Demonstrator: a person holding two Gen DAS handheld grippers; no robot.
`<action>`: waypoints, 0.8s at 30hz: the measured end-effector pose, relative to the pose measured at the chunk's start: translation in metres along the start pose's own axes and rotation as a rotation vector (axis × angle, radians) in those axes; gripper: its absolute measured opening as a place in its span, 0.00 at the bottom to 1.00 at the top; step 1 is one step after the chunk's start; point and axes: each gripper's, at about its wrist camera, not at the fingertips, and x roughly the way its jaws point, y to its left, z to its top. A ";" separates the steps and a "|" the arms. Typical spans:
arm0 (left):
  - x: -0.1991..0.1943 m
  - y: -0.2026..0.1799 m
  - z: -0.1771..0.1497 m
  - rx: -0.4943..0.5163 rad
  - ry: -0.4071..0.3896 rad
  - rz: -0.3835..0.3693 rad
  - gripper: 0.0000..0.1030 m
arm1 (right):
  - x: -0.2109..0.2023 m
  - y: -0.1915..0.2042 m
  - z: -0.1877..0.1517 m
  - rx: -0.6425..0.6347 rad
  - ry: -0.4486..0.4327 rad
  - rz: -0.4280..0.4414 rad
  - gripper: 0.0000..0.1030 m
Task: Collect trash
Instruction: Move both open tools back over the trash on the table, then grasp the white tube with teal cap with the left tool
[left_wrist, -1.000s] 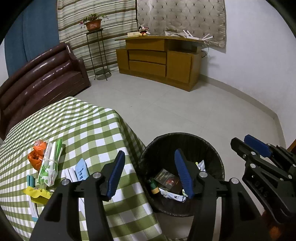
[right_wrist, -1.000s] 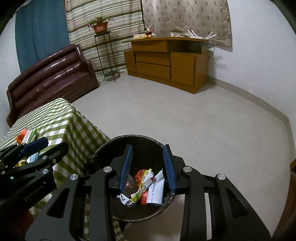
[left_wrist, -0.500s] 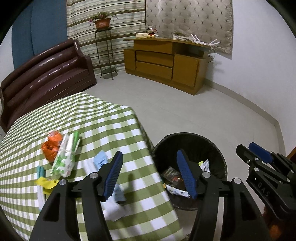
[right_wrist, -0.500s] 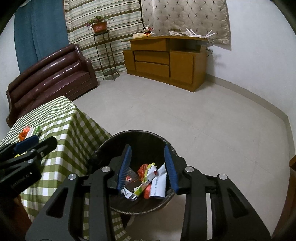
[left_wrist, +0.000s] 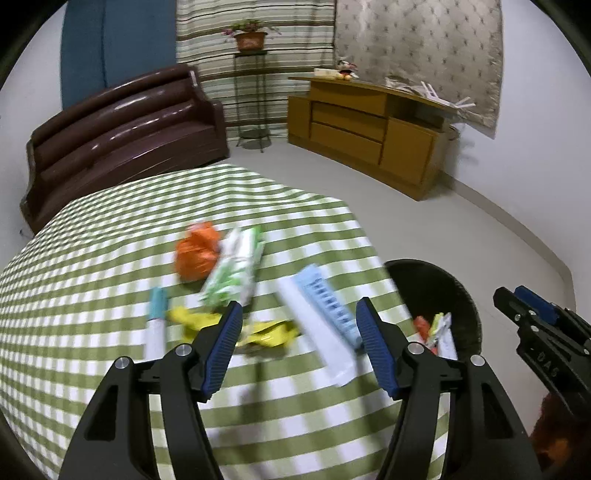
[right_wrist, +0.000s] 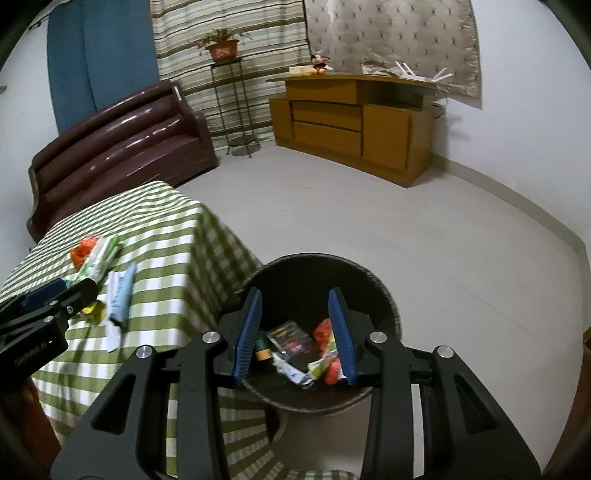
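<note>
Trash lies on the green checked table (left_wrist: 92, 280): an orange bag (left_wrist: 195, 254), a green-white packet (left_wrist: 234, 271), a light blue packet (left_wrist: 327, 301), a white strip (left_wrist: 314, 332), a yellow wrapper (left_wrist: 267, 332) and a teal-capped tube (left_wrist: 157, 317). My left gripper (left_wrist: 299, 304) hovers above the wrapper and strip, jaws opening, nothing between them. My right gripper (right_wrist: 294, 295) hangs open and empty over the black bin (right_wrist: 321, 260), which holds several discarded wrappers (right_wrist: 295, 343). The bin (left_wrist: 448, 284) stands on the floor beside the table's right edge.
A brown sofa (left_wrist: 122, 122) stands behind the table. A wooden cabinet (left_wrist: 369, 125) and a plant stand (left_wrist: 251, 85) line the far wall. Pale floor (right_wrist: 424, 236) spreads past the bin. The right gripper (left_wrist: 513, 295) shows at the left view's right edge.
My left gripper swung left from over the bin to above the trash on the table, and its jaws widened. The right gripper shifted slightly and stays over the bin.
</note>
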 end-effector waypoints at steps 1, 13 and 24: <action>-0.002 0.007 -0.002 -0.008 0.000 0.008 0.62 | -0.001 0.005 -0.001 -0.007 0.001 0.008 0.36; -0.016 0.075 -0.027 -0.108 0.028 0.095 0.62 | -0.012 0.063 -0.010 -0.092 0.014 0.080 0.37; -0.007 0.101 -0.033 -0.135 0.064 0.115 0.62 | -0.006 0.085 -0.013 -0.121 0.043 0.099 0.37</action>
